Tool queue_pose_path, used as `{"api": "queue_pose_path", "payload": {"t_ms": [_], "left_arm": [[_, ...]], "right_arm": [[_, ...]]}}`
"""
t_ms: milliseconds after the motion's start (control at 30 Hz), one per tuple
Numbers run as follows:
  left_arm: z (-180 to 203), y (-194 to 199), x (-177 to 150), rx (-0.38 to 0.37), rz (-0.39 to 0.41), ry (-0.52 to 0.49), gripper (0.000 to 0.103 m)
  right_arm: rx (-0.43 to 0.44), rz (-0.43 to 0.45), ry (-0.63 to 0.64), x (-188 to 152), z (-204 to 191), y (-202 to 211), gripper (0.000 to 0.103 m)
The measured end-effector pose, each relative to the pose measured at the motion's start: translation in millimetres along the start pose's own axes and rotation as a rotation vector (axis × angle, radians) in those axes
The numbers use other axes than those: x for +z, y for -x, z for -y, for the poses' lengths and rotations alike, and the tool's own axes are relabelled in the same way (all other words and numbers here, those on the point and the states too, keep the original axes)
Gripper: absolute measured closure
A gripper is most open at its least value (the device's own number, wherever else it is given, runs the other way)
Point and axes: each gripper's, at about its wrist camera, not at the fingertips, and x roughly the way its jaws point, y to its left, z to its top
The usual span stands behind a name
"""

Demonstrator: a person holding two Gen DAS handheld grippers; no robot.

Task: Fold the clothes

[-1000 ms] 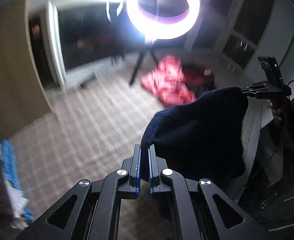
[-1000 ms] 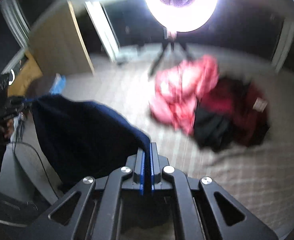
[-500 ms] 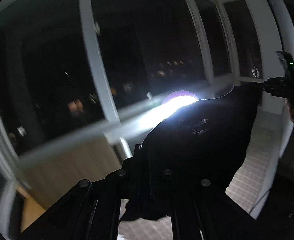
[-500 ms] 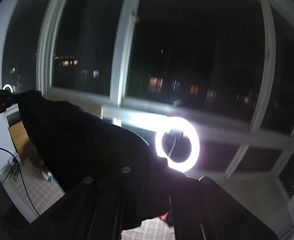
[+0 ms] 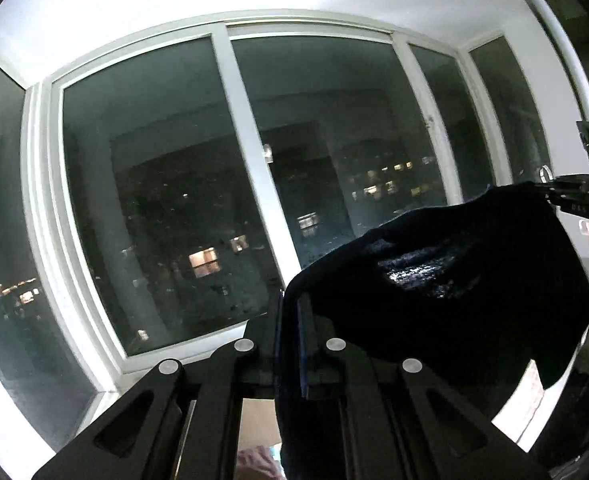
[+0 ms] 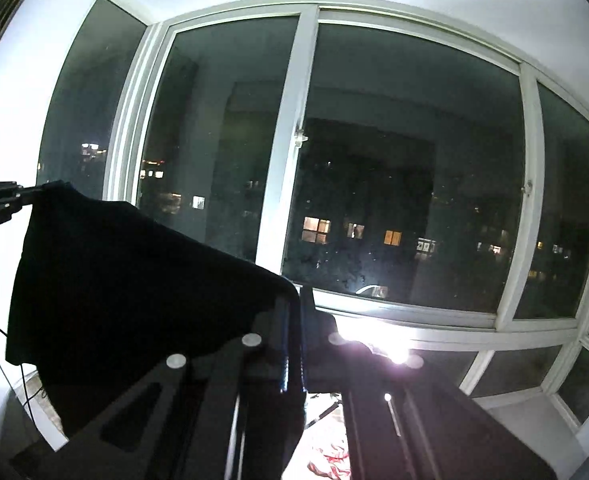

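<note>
Up before the window [image 5: 166,184], the soft, limp dark garment [image 5: 454,280] sags between left tool [image 5: 290,320] and right tool [image 6: 292,320], each pinched tight on a top corner.

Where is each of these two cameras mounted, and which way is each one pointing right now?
Left wrist view: sits on the left gripper, aimed up at the dark window; its fingers pinch a dark garment, and the right gripper with a bit of hand shows at the far right.
Right wrist view: sits on the right gripper, also facing the window; the left gripper shows at the far left.
Both share the window and the garment stretched between the grippers.
</note>
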Motion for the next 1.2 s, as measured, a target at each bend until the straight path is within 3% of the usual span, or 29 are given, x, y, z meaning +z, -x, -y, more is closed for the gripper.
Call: {"api": "queue_pose_path", "payload": {"t_ms": [133, 233, 300, 500, 633, 867, 1033, 1200], "left_arm": [[1, 8, 3, 0.041, -0.005, -0.048, 0.097], [9, -8, -5, 0.027, -0.03, -0.046, 0.097], [7, -36, -15, 0.026, -0.071, -0.045, 0.097], [-5, -144, -58, 0.011, -0.216, -0.012, 0.097], [-2, -247, -114, 0.001, -0.349, -0.007, 0.097], [22, -415, -265, -0.07, -0.598, 0.084, 0.098], [37, -490, -358, -0.089, -0.733, 0.137, 0.098], [52, -539, -418, -0.097, -0.826, 0.182, 0.094]], "right_arm": [[-0.022, -0.009, 0.05, 4, -10, -3, 0.099], [-0.026, -0.023, 0.053, 4, -7, -17, 0.099], [-0.026, -0.044, 0.043, 2, -3, -34, 0.099], [-0.066, -0.209, 0.094, -39, 2, -148, 0.099], [-0.103, -0.338, 0.125, -103, 9, -246, 0.099], [-0.143, -0.575, 0.147, -260, 3, -405, 0.099], [-0.148, -0.703, 0.147, -367, -5, -478, 0.099], [-0.174, -0.827, 0.214, -422, -15, -534, 0.096]]}}
